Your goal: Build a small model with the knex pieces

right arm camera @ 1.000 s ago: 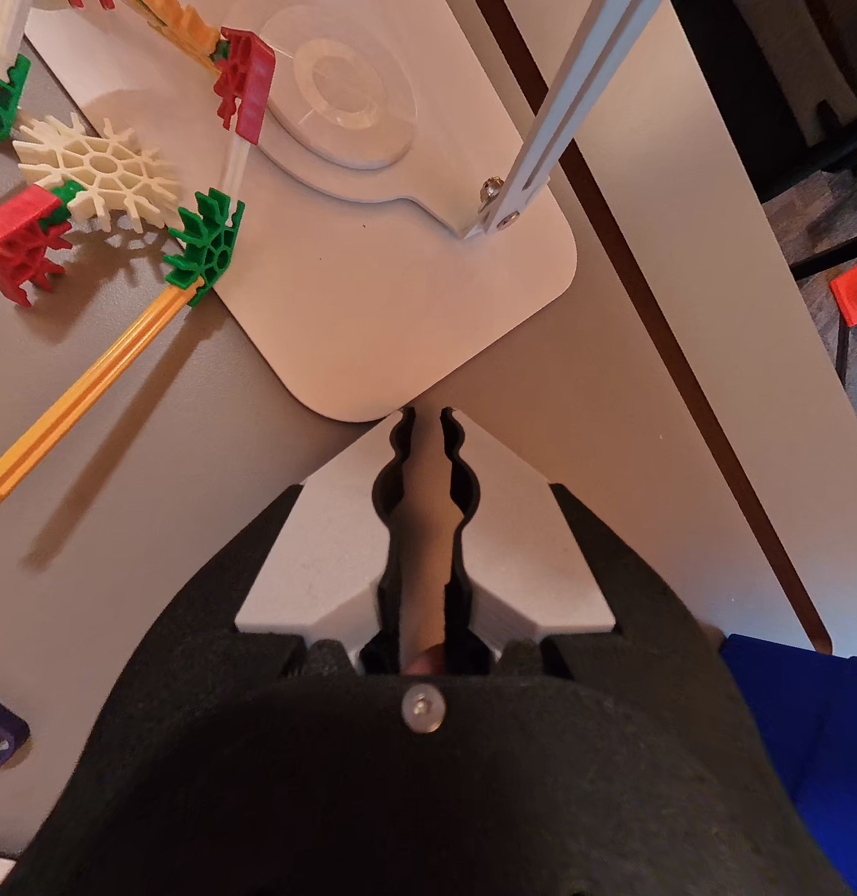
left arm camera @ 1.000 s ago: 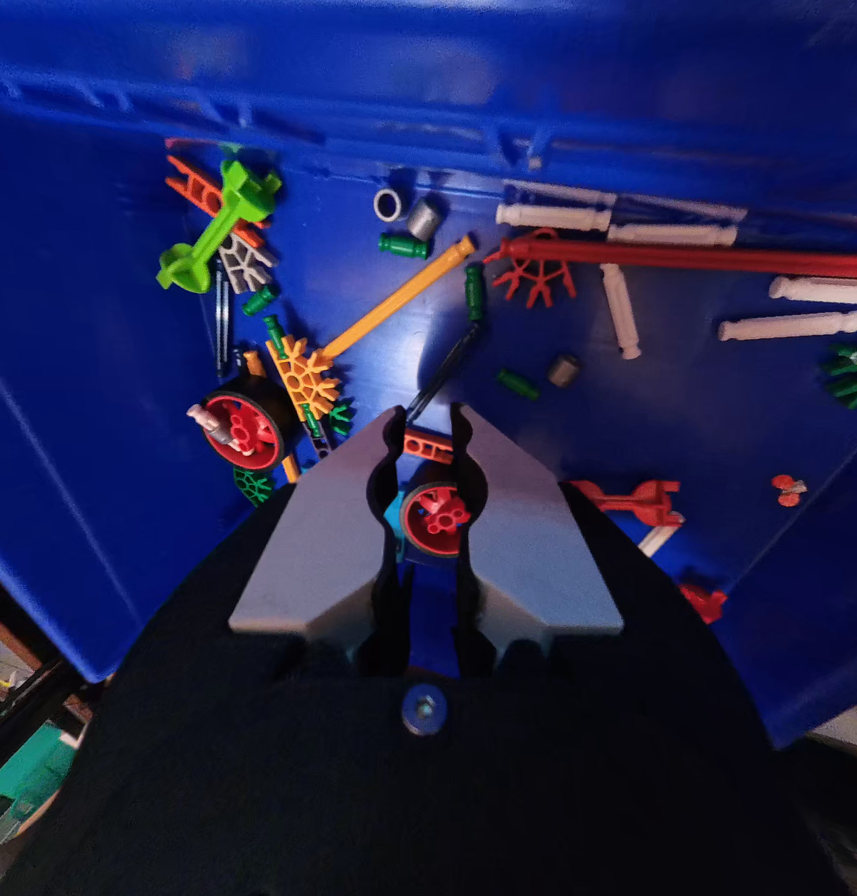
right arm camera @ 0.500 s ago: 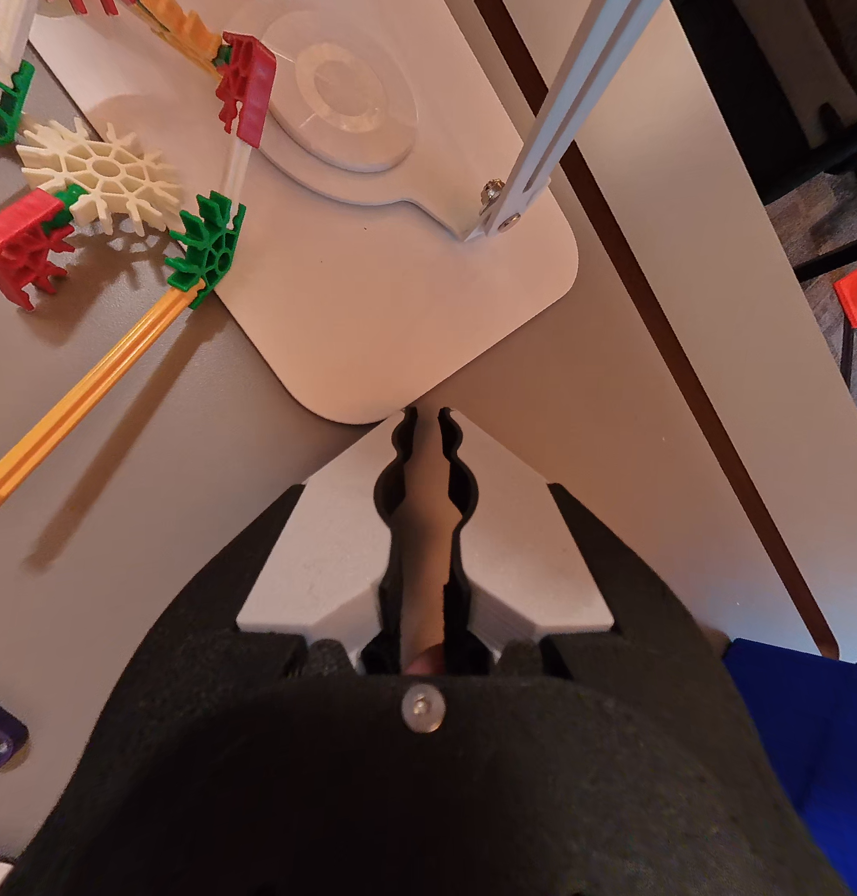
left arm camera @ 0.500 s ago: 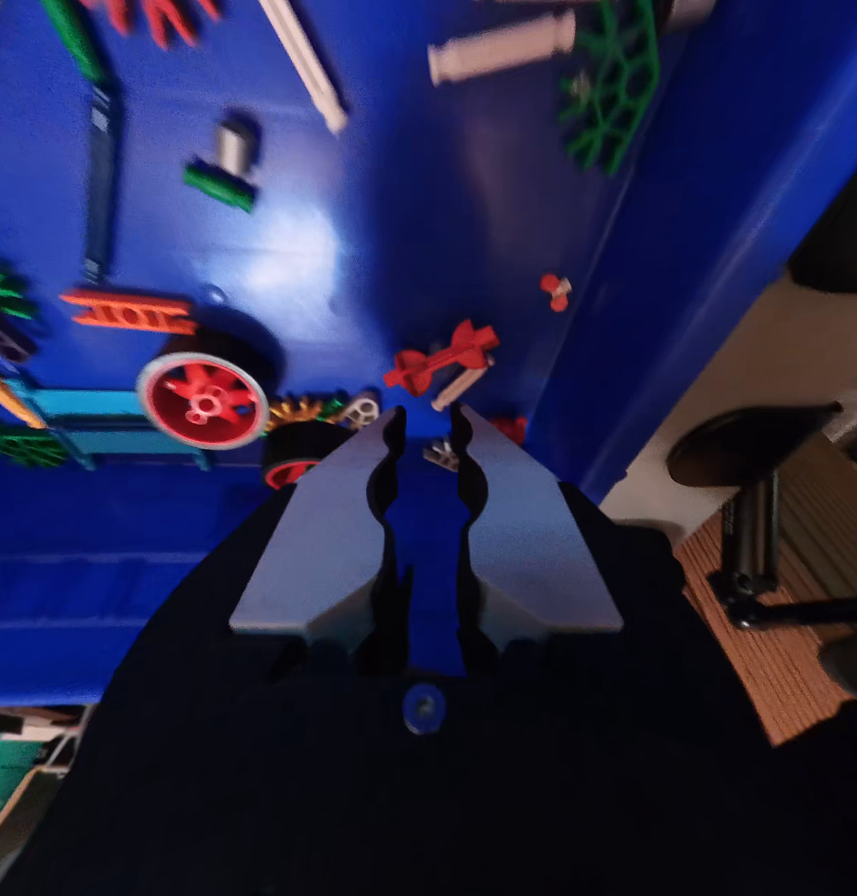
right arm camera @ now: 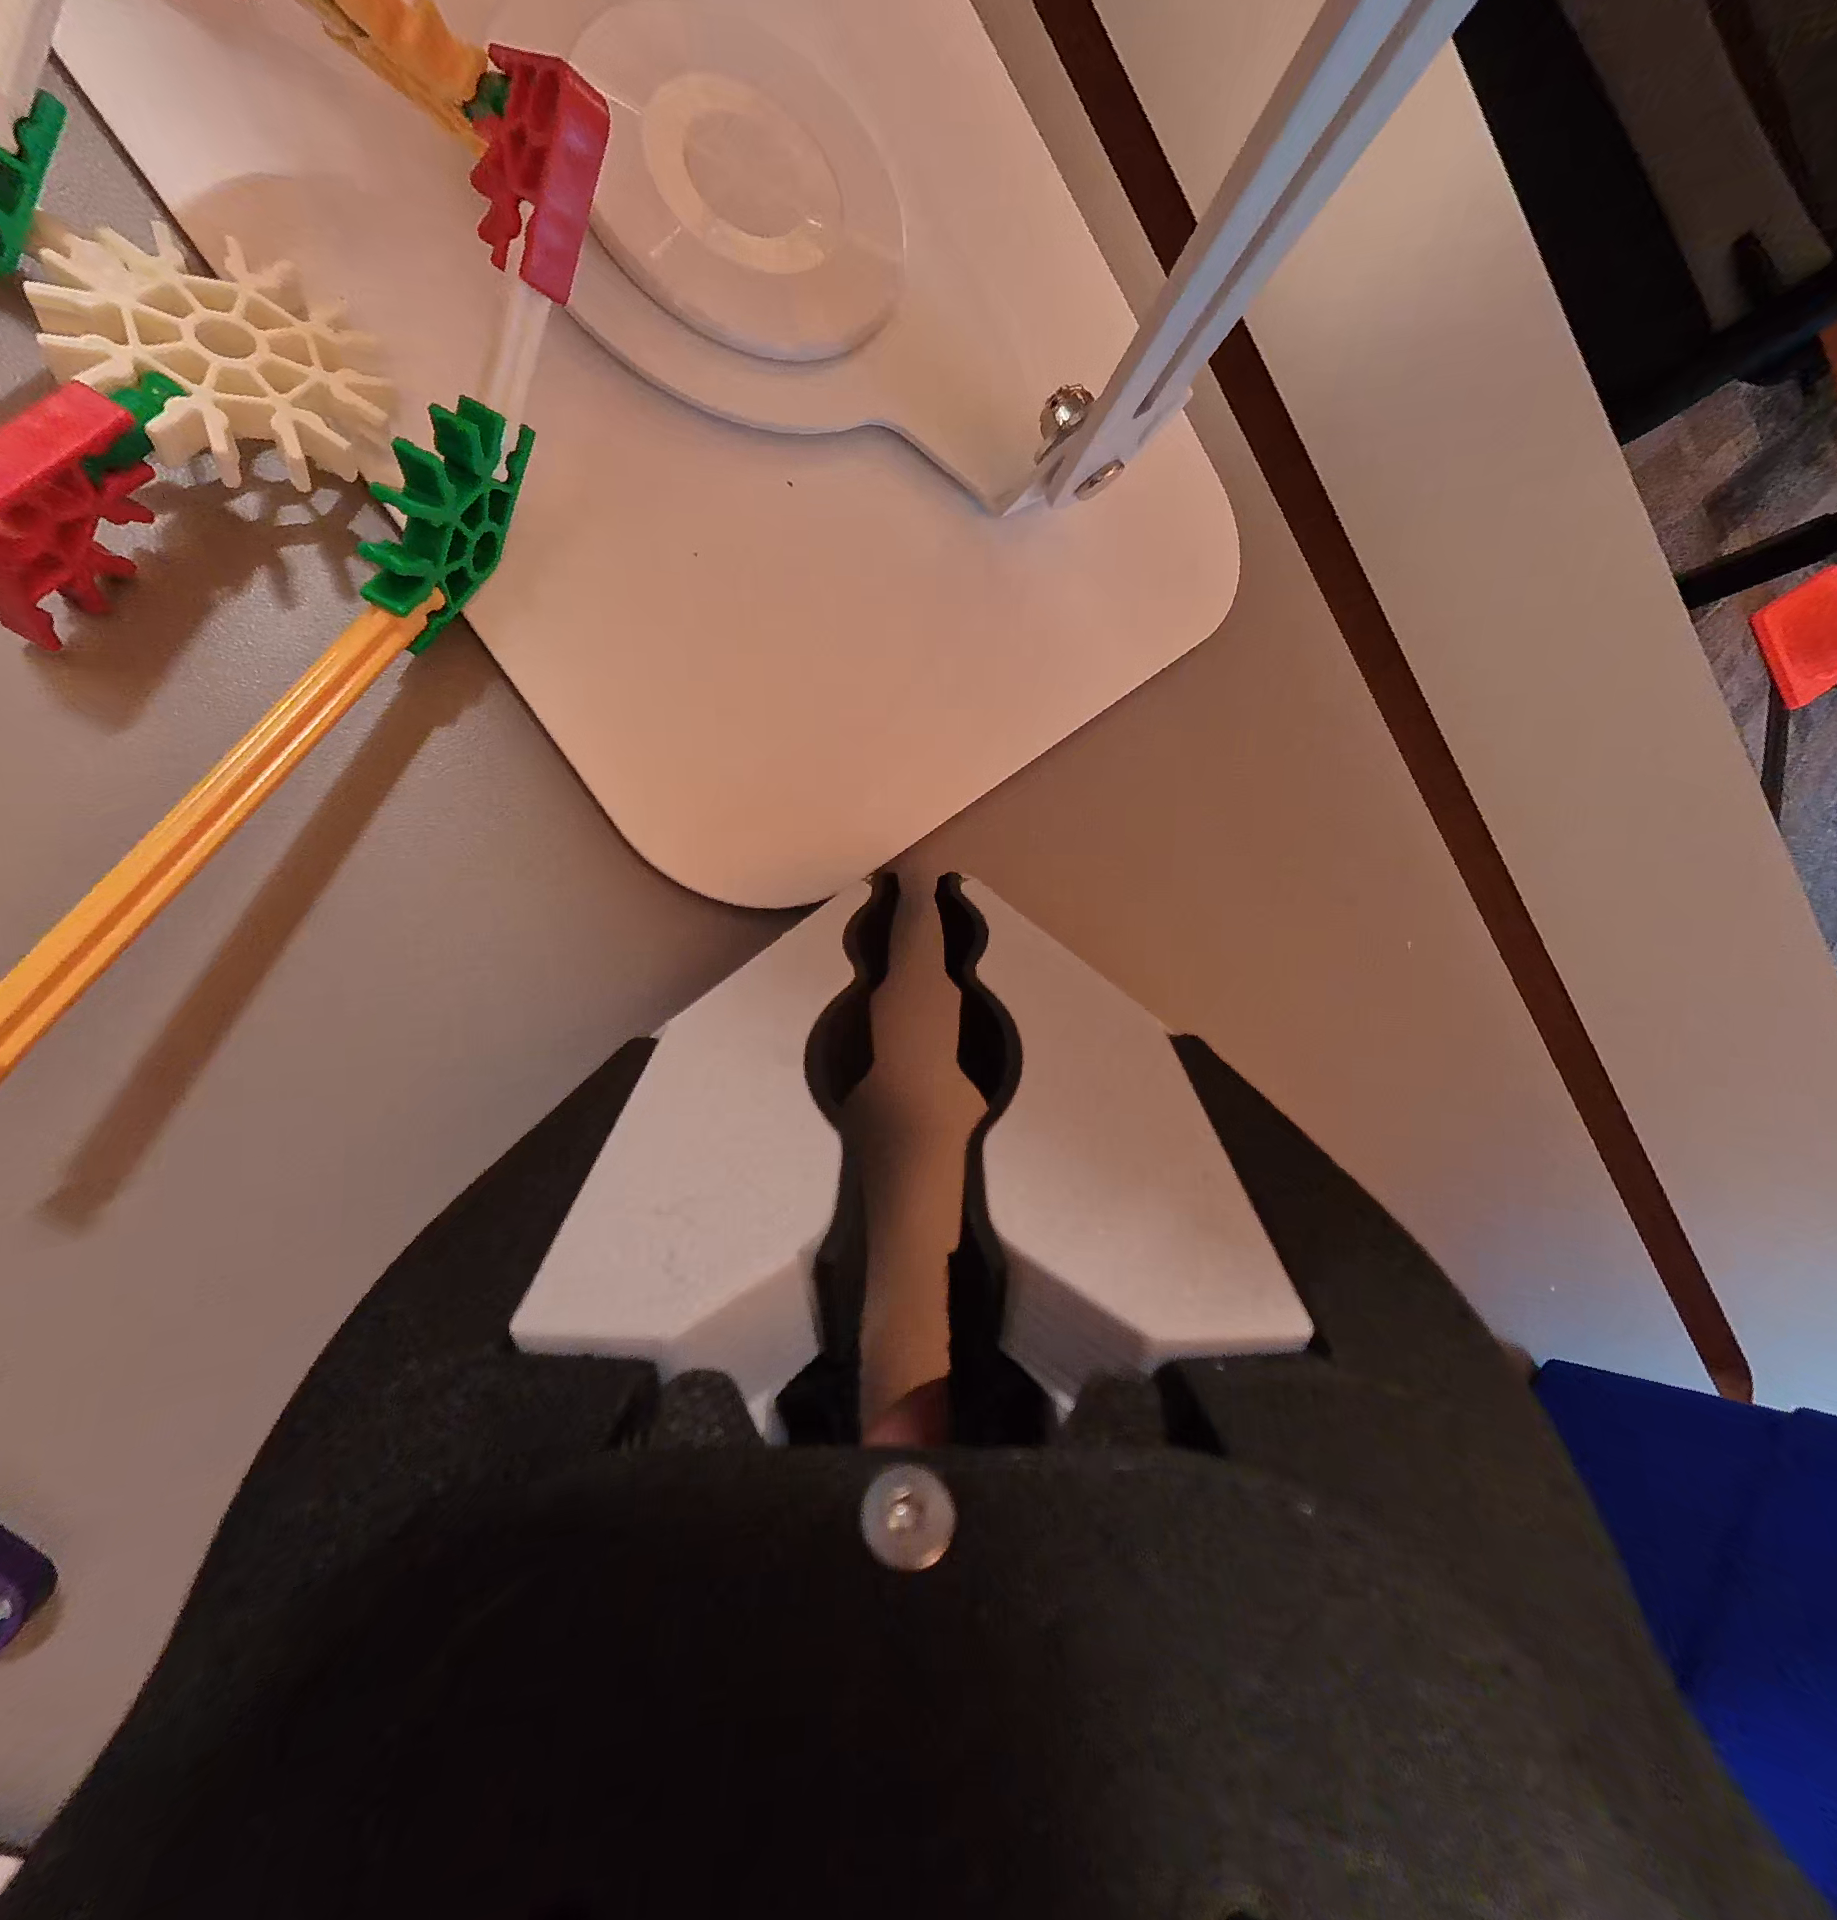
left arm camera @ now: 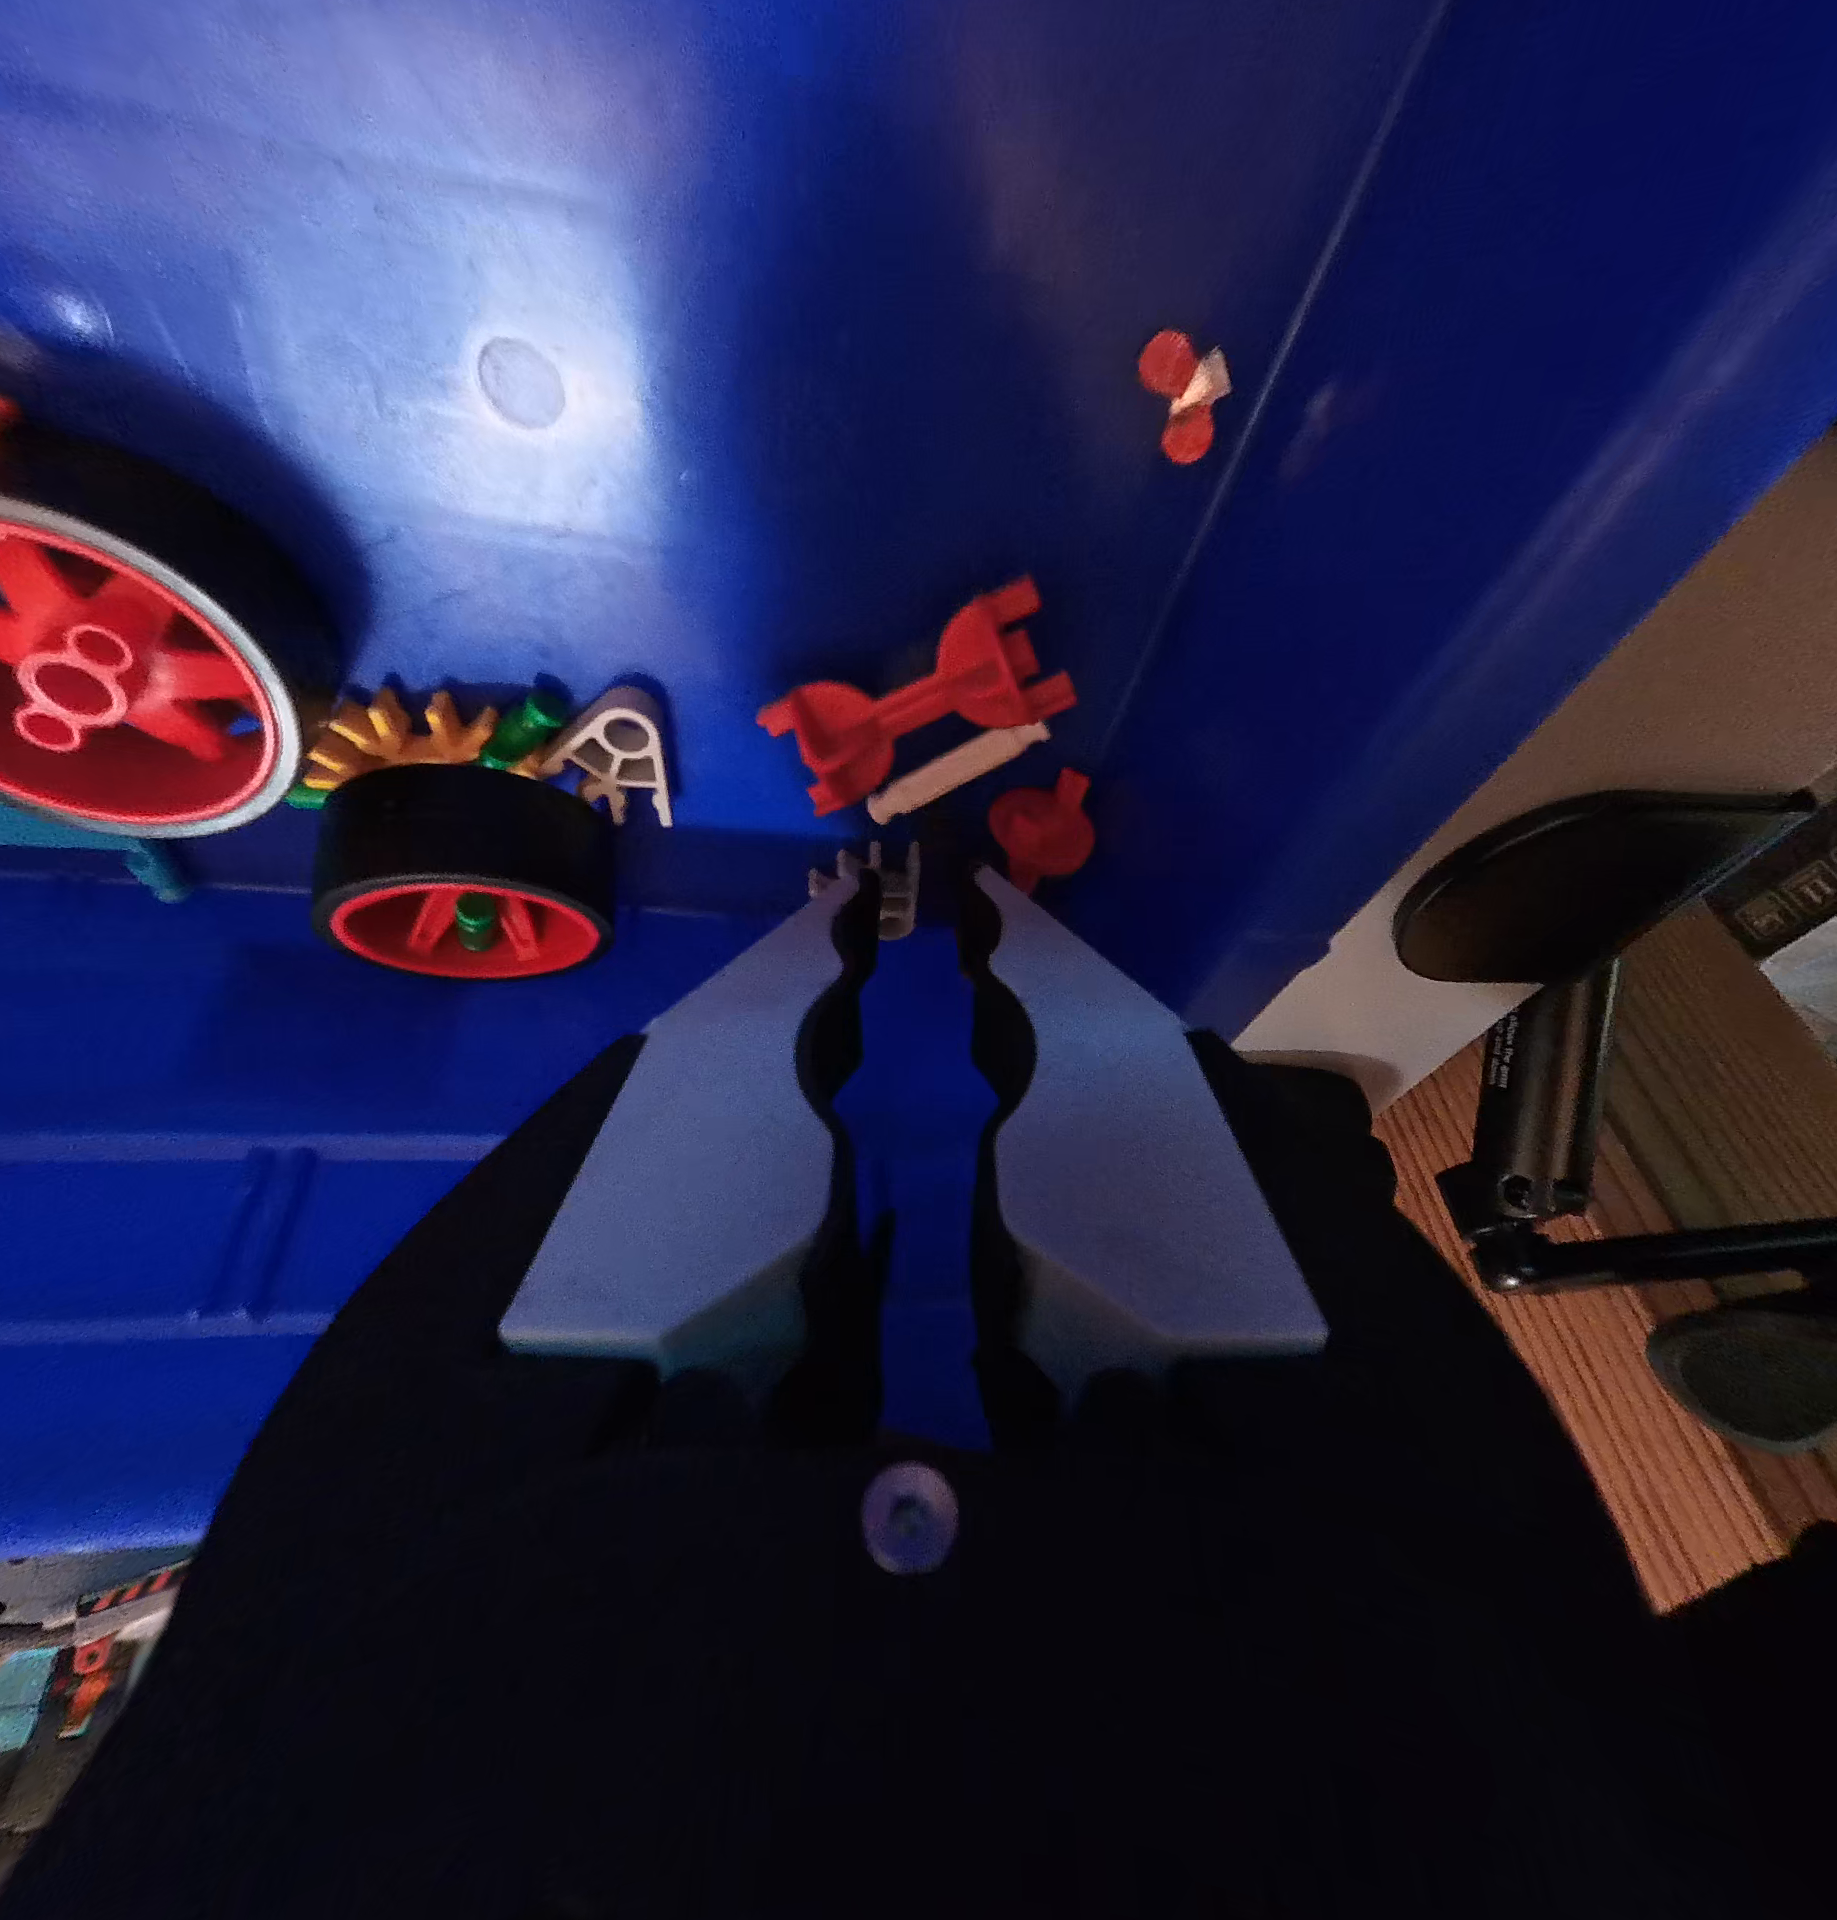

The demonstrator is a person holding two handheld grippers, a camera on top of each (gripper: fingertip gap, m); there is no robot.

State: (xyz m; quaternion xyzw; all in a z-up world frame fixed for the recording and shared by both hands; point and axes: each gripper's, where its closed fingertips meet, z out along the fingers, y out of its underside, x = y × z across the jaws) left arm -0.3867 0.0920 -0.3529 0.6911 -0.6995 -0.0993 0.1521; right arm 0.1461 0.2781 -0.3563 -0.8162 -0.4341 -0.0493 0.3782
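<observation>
My left gripper (left arm camera: pixel 909 894) is open, low inside a blue bin (left arm camera: pixel 1413 520), near its corner. A small grey connector (left arm camera: pixel 895 902) lies between its fingertips, close to the left one. Just beyond lie a red connector (left arm camera: pixel 914 707), a short white rod (left arm camera: pixel 955 774) and a small red piece (left arm camera: pixel 1044 826). My right gripper (right arm camera: pixel 918 883) is empty, its jaws a narrow gap apart. It hovers over the beige table (right arm camera: pixel 1153 935) at the corner of a white base plate (right arm camera: pixel 841 623).
In the bin's left part lie a large red wheel (left arm camera: pixel 62 675), a black-tyred wheel (left arm camera: pixel 462 883), an orange gear (left arm camera: pixel 405 732) and a grey connector (left arm camera: pixel 618 753). On the table, a built frame has a white snowflake connector (right arm camera: pixel 218 343), a green connector (right arm camera: pixel 452 520) and a yellow rod (right arm camera: pixel 166 842). The gap from one gripper's tips to the other's is roughly 55 cm. My left gripper is the nearer one to the orange gear (left arm camera: pixel 405 732): about 8 cm, against 50 cm.
My left gripper has swung right and dropped close to the bin's corner. The small grey connector now sits between its tips. The right gripper has hardly moved.
</observation>
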